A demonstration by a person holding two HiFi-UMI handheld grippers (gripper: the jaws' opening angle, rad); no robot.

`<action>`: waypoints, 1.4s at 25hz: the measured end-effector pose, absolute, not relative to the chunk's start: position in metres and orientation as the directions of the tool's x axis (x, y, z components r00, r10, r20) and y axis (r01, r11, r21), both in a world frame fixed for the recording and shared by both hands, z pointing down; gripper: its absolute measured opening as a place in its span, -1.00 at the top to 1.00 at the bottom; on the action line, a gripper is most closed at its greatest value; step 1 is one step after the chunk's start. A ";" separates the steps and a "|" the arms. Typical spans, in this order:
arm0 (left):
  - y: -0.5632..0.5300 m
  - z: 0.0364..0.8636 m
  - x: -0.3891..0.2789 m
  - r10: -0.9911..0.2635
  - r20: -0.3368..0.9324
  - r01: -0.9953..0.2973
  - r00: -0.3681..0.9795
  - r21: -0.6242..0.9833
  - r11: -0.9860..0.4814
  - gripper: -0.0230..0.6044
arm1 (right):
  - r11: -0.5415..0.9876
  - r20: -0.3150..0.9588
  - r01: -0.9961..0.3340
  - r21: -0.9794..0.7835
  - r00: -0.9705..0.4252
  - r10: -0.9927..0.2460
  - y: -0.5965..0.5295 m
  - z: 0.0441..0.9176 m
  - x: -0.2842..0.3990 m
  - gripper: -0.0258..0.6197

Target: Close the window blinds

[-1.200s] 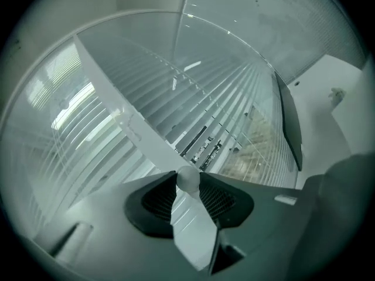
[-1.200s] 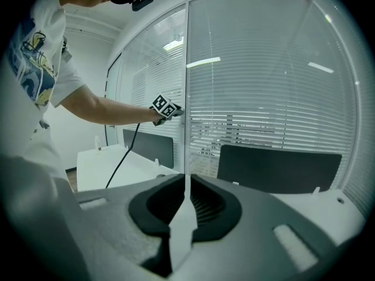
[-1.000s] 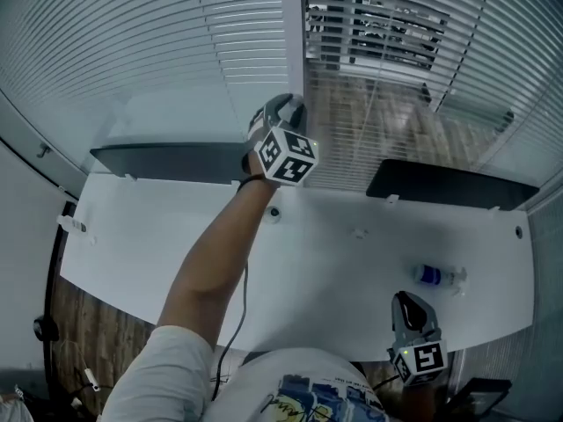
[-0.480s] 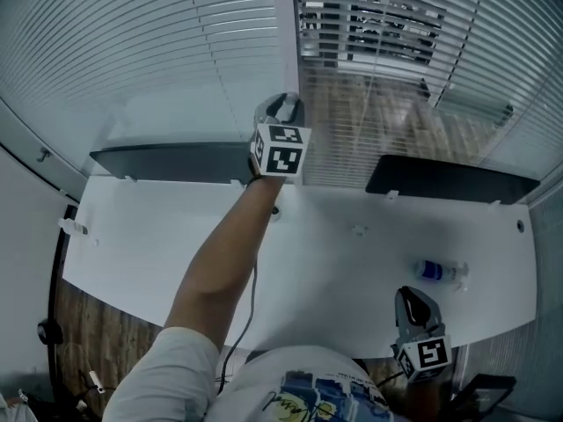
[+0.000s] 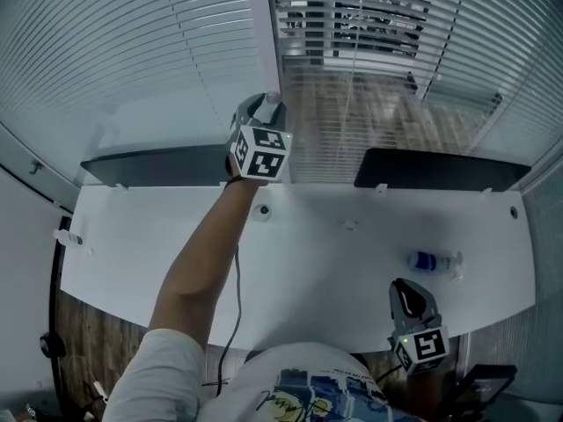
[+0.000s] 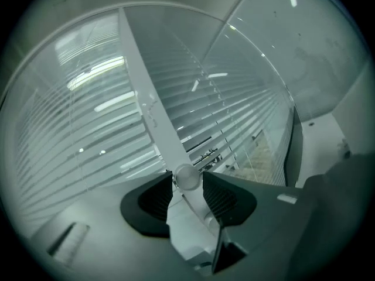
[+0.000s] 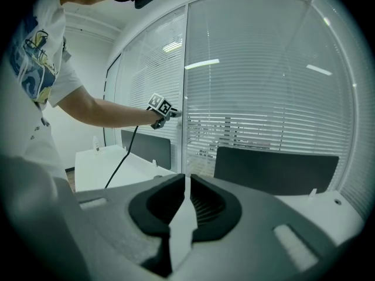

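White slatted blinds cover both panes: the left pane's blinds (image 5: 132,33) look shut, while dark gaps show between the upper slats of the right pane's blinds (image 5: 369,25). A small round knob (image 6: 187,176) sticks out of the white frame post (image 6: 146,104) between the panes. My left gripper (image 6: 187,186) is raised to the post (image 5: 264,33), and its jaws are opening with the knob between the pads, barely clear of them. From the head view the left gripper (image 5: 261,111) is at the post's lower part. My right gripper (image 5: 412,304) hangs low by the desk's near edge, shut and empty.
A white desk (image 5: 334,271) runs under the window, with two dark divider panels (image 5: 154,167) (image 5: 431,170) along its far edge. A small bottle (image 5: 431,260) lies on its right part. A cable (image 5: 230,306) trails down from my left arm.
The left gripper has twisted about its own axis at the post, its marker cube showing a different face. The right gripper has stayed put.
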State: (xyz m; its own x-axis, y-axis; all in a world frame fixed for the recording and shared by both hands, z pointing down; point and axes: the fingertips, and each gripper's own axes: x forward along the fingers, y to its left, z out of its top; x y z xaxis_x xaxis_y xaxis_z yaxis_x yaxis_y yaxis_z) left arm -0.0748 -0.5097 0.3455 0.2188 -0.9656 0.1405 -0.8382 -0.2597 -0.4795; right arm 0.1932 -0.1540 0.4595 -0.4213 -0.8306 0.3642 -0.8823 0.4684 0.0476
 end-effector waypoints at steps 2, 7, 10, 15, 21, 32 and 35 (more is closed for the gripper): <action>-0.507 0.345 -0.074 -0.970 0.135 -0.729 0.202 -0.641 -0.241 0.38 | 0.470 0.365 -0.882 0.045 -0.423 -0.829 -0.154 0.460 0.193 0.83; -0.503 0.347 -0.064 -0.972 0.127 -0.307 0.196 -0.934 -0.183 0.36 | 0.470 0.368 -0.882 0.039 -0.424 -0.827 -0.150 0.461 0.193 0.83; -0.506 0.350 -0.060 -0.967 0.160 -0.189 0.199 -0.962 -0.198 0.36 | 0.474 0.367 -0.879 0.041 -0.428 -0.826 -0.150 0.461 0.192 0.83; -0.514 0.357 -0.060 -0.963 0.202 -0.065 0.177 -0.974 -0.216 0.36 | 0.478 0.361 -0.877 0.039 -0.434 -0.826 -0.150 0.460 0.190 0.83; -0.519 0.359 -0.065 -0.968 0.211 -0.066 0.134 -0.973 -0.221 0.51 | 0.471 0.367 -0.882 0.027 -0.429 -0.825 -0.147 0.461 0.195 0.83; -0.518 0.349 -0.068 -0.971 0.186 -0.656 0.153 -0.716 -0.241 0.52 | 0.468 0.358 -0.883 0.022 -0.430 -0.829 -0.152 0.460 0.197 0.83; -0.517 0.347 -0.069 -0.970 0.180 -0.805 0.166 -0.543 -0.239 0.52 | 0.470 0.358 -0.883 0.013 -0.435 -0.826 -0.149 0.462 0.195 0.83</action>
State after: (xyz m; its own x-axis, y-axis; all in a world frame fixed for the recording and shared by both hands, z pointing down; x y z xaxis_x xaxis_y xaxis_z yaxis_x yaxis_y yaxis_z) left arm -0.0690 -0.5170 0.3471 0.1658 -0.9696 0.1801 -0.8052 -0.2386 -0.5429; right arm 0.1945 -0.1493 0.4618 -0.4347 -0.8263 0.3581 -0.8826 0.4699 0.0127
